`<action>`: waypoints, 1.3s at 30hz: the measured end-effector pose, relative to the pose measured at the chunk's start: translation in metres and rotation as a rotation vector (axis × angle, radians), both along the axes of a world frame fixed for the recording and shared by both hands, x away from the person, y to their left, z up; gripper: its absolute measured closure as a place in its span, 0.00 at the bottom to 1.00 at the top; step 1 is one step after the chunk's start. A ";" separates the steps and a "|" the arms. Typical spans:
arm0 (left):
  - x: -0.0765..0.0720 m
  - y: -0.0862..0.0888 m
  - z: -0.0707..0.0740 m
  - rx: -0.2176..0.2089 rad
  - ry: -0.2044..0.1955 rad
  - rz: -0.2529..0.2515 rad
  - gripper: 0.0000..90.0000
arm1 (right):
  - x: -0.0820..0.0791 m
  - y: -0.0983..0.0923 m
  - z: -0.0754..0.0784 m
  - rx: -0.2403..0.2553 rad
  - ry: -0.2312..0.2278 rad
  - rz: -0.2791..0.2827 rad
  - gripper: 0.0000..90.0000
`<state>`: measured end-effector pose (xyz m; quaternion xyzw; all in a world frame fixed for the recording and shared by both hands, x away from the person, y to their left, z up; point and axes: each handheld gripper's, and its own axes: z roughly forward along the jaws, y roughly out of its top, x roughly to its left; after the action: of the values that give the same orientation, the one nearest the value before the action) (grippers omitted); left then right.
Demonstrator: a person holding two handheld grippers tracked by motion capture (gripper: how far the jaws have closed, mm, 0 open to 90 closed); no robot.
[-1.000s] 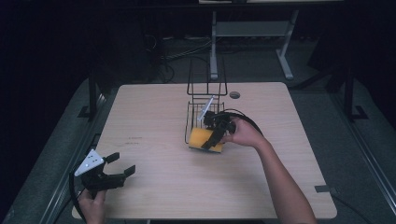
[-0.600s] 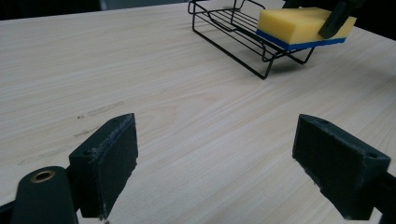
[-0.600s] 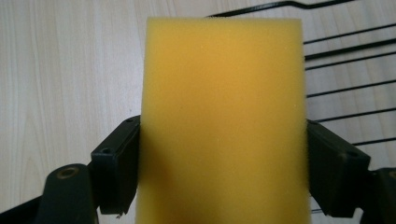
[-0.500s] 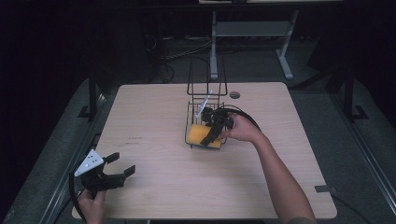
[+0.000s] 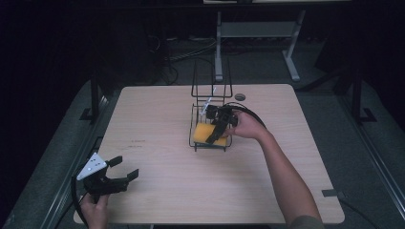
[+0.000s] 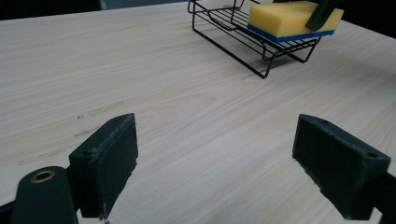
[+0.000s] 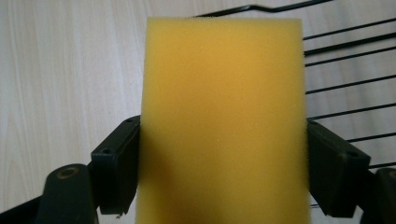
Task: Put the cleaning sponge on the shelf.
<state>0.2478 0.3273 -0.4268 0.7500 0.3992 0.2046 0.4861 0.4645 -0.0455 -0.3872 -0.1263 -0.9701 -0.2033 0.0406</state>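
Left gripper view: the yellow foam sponge (image 6: 290,17) has a blue underside layer, seen edge-on.
Count: one sponge, one black wire rack (image 5: 210,125), two grippers.
Right gripper (image 5: 216,137): jaws pressed against both sides of the sponge, holding it.
Sponge place: over the rack's low tray on the pale wooden table (image 5: 172,181).
Left gripper (image 5: 123,168): jaws spread wide, holding nothing, above the table's near left corner.

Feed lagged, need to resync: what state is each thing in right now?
Sponge: yellow side up, lying in the rack, clamped at both sides.
Rack: upright on the table, holding the sponge.
Right gripper: shut on the sponge.
Left gripper: open, empty, at the table's near left corner.
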 end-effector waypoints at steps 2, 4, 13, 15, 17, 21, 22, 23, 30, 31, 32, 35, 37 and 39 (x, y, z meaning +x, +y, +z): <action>0.000 0.000 0.000 -0.003 0.000 0.001 0.15 | 0.002 0.000 0.000 0.009 0.001 0.001 0.24; 0.000 0.001 0.000 -0.004 0.000 0.002 0.15 | 0.005 -0.001 -0.002 0.020 0.008 -0.013 0.24; 0.001 -0.002 -0.001 -0.003 0.007 -0.005 0.15 | 0.015 -0.002 -0.011 -0.022 0.009 -0.031 0.24; 0.001 -0.002 -0.001 -0.002 0.008 -0.006 0.15 | 0.015 -0.001 -0.010 -0.032 0.000 -0.031 0.24; 0.001 -0.002 -0.001 -0.002 0.009 -0.007 0.15 | 0.017 0.002 -0.009 -0.025 0.015 -0.026 0.24; 0.001 -0.001 -0.001 -0.003 0.008 -0.005 0.15 | 0.024 0.002 -0.010 -0.009 0.008 -0.034 0.24; 0.001 -0.001 -0.001 -0.003 0.007 -0.006 0.15 | 0.024 0.002 -0.010 -0.009 0.008 -0.034 0.24; 0.001 -0.001 -0.001 -0.004 0.006 -0.006 0.15 | 0.026 0.000 -0.013 -0.008 0.002 -0.036 0.24; 0.002 -0.001 -0.002 -0.004 0.010 -0.005 0.15 | 0.028 -0.001 -0.015 -0.004 -0.003 -0.049 0.24; 0.002 -0.001 -0.002 -0.003 0.010 -0.004 0.15 | 0.027 0.000 -0.015 -0.008 -0.010 -0.050 0.23; 0.002 -0.001 -0.002 -0.003 0.010 -0.004 0.15 | 0.027 0.000 -0.015 -0.008 -0.010 -0.050 0.23; 0.001 -0.001 -0.002 -0.005 0.010 -0.004 0.15 | 0.025 0.002 -0.015 -0.005 -0.015 -0.048 0.22; 0.001 -0.001 -0.002 -0.002 0.010 -0.004 0.15 | 0.024 0.003 -0.014 0.002 -0.020 -0.046 0.20; 0.001 -0.001 -0.002 -0.001 0.010 -0.005 0.15 | 0.024 0.004 -0.013 0.004 -0.024 -0.045 0.20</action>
<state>0.2490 0.3263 -0.4286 0.7517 0.3998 0.1994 0.4852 0.4883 -0.0419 -0.4003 -0.1455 -0.9671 -0.2074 0.0246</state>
